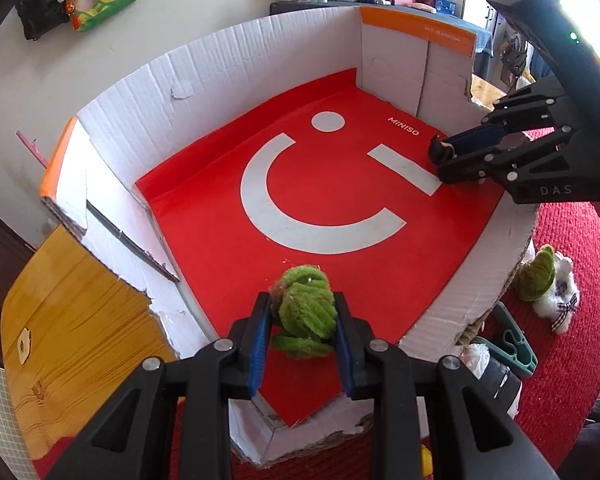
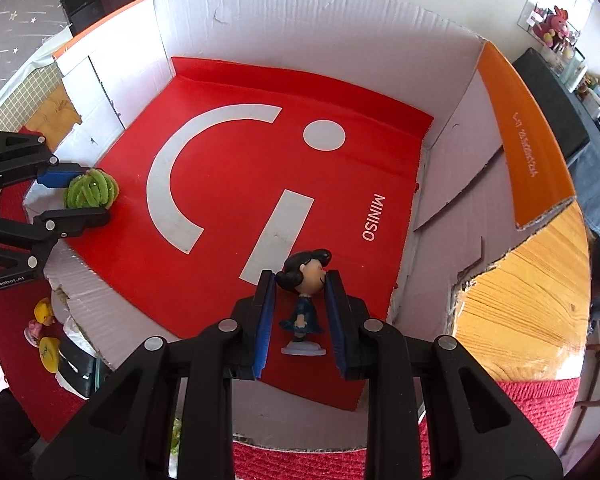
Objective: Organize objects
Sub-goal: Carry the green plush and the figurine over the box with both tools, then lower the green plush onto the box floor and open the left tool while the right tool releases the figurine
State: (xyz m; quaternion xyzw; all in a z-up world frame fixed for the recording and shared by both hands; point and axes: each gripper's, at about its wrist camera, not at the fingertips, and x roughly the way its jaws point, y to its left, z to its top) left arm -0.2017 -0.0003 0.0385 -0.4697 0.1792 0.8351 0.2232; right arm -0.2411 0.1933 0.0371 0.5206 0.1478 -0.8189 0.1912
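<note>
My left gripper (image 1: pixel 300 332) is clamped on a fuzzy green chenille ball (image 1: pixel 306 312), held over the near edge of the white cardboard box (image 1: pixel 204 64), just inside its wall. My right gripper (image 2: pixel 300 316) holds a small plastic girl figurine with black hair and a blue dress (image 2: pixel 305 300) by the head; her long axis runs toward the camera, head pointing into the box, white base nearest me. Whether the base touches the red liner sheet (image 2: pixel 228 264) is unclear. The liner reads "MINISO". The orange flap's (image 2: pixel 524 144) print is too small to read.
</note>
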